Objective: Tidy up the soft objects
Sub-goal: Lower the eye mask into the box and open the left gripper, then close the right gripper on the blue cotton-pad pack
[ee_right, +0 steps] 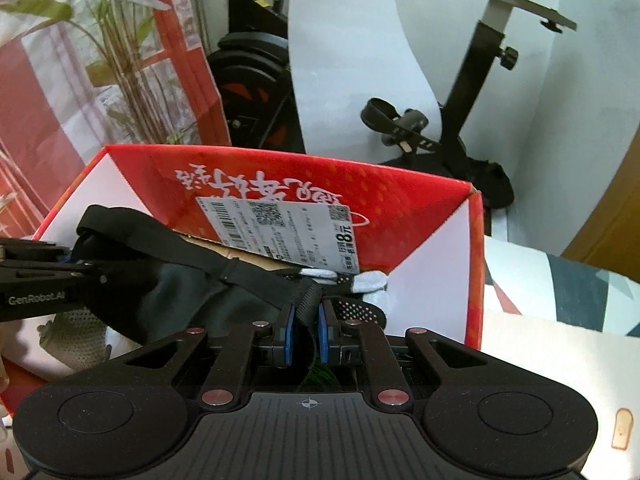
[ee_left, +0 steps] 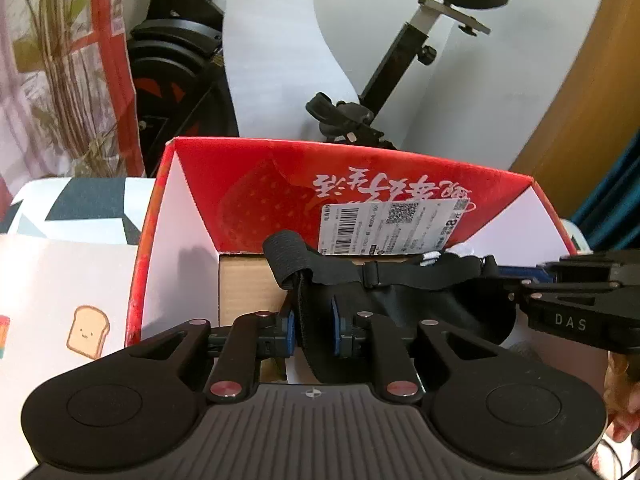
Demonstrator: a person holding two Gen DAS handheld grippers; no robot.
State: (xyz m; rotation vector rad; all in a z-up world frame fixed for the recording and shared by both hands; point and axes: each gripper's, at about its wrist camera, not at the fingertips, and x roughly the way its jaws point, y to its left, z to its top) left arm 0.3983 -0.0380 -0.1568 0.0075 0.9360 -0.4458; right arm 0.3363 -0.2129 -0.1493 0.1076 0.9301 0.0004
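Both grippers held one soft thing between them, a black fabric pouch with a black webbing strap (ee_left: 420, 276), stretched over the open mouth of a red cardboard box with white inner flaps (ee_left: 176, 220). The left gripper (ee_left: 314, 330) had its blue-padded fingers (ee_left: 290, 332) pressed together on a fold of the strap at the pouch's left end, where a ribbed elastic loop stuck up above the pinch. The right gripper (ee_right: 306, 330) was likewise closed tight, its blue pads (ee_right: 287, 334) clamped on the strap at the other end, right where the webbing met the dark body of the bag.

From the left view, the right gripper's black arm came in from the side, level with the strap. The pouch hung across the box opening, its body sagging below the strap line; whether it touched the brown cardboard bottom I could not tell.

A white shipping label with barcode and QR codes (ee_right: 288, 232) was stuck to the box's far red wall, under white printed characters. Just beyond the right gripper's pinch lay a small white and grey cloth piece (ee_right: 366, 282) with a black perforated piece (ee_right: 356, 308) below it, inside the box near its white flap.

Behind the box stood a black exercise bike (ee_right: 476, 92) and a green leafy plant (ee_right: 120, 60).
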